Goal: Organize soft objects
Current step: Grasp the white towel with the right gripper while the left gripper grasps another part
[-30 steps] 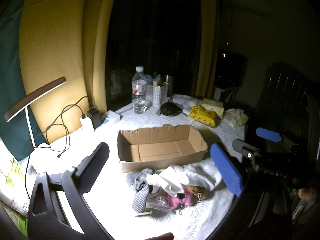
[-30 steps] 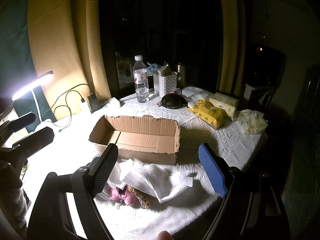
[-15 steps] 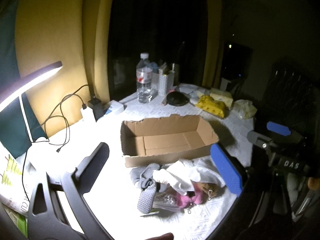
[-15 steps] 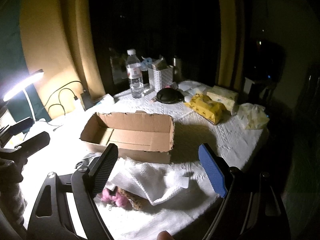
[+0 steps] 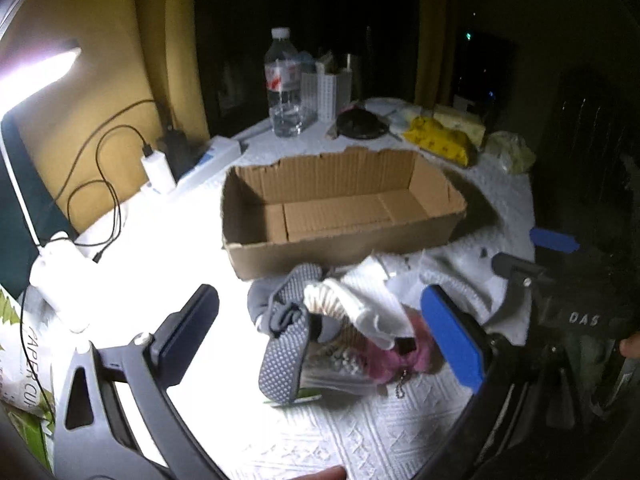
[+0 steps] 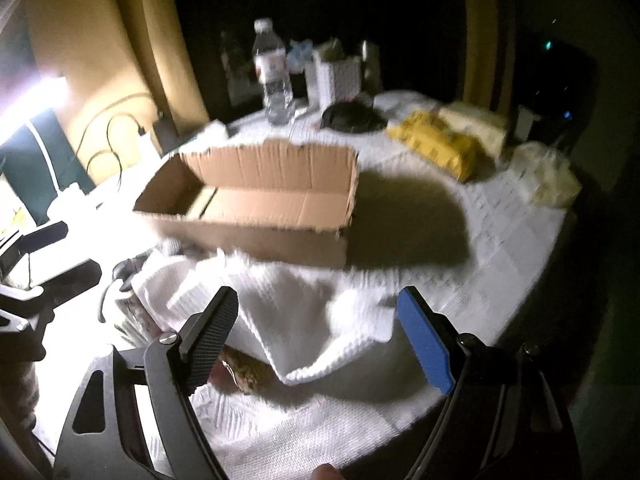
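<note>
An empty open cardboard box (image 5: 344, 208) sits mid-table, also in the right wrist view (image 6: 256, 204). In front of it lies a heap of soft things: a grey dotted sock (image 5: 284, 356), a white knitted cloth (image 5: 360, 300), a pink plush (image 5: 396, 356) and a white towel (image 6: 304, 320) over a brown plush (image 6: 248, 368). My left gripper (image 5: 320, 336) is open just above the sock and cloth. My right gripper (image 6: 320, 336) is open just above the towel. Both are empty.
At the back stand a water bottle (image 5: 284, 84), a white mesh holder (image 5: 332, 88), a black round thing (image 5: 360, 124), yellow packs (image 5: 440, 140) and a plastic bag (image 5: 510, 152). A lit desk lamp (image 5: 36, 76), charger and cables (image 5: 156, 164) are on the left.
Both grippers have moved forward and down toward the heap of soft things. The box and heap look larger. Both stay open.
</note>
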The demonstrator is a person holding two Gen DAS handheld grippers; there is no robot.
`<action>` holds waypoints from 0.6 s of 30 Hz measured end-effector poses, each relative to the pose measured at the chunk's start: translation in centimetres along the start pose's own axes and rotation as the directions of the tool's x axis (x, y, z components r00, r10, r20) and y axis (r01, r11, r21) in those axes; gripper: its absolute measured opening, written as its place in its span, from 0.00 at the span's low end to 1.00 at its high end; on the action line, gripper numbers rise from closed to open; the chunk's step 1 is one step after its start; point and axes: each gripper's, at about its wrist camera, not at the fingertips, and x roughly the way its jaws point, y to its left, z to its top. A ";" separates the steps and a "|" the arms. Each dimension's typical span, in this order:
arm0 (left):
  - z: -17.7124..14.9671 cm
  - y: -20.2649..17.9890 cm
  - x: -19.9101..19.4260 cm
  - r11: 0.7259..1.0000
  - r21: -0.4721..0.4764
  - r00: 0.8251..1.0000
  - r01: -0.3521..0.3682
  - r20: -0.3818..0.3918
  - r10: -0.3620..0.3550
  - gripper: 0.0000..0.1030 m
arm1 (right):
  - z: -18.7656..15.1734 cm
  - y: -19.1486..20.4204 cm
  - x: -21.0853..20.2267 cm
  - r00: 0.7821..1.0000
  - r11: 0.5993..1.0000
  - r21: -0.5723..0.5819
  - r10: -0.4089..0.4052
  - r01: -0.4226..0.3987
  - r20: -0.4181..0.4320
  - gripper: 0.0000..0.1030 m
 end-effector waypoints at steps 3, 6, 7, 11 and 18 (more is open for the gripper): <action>-0.4 -0.4 0.8 1.000 0.010 1.000 -0.012 -0.023 0.012 0.99 | -0.4 0.0 1.7 0.998 0.999 0.007 0.049 -0.049 -0.047 0.83; -0.7 -0.8 1.3 0.999 0.023 0.999 -0.025 -0.040 0.026 0.98 | -0.8 0.6 2.8 0.991 0.993 0.007 0.117 -0.117 -0.067 0.82; -0.8 -0.9 1.4 0.999 0.028 0.999 -0.027 -0.044 0.029 0.98 | -0.8 0.8 3.1 0.988 0.990 0.009 0.138 -0.138 -0.073 0.80; -0.7 -1.6 1.8 0.997 0.064 0.998 -0.036 -0.050 0.039 0.98 | -1.0 1.3 4.5 0.976 0.981 0.010 0.191 -0.191 -0.099 0.59; -0.4 -2.7 3.5 0.994 0.105 0.995 -0.011 -0.096 0.021 0.83 | -0.4 0.9 4.2 0.967 0.970 0.003 0.244 -0.244 -0.068 0.13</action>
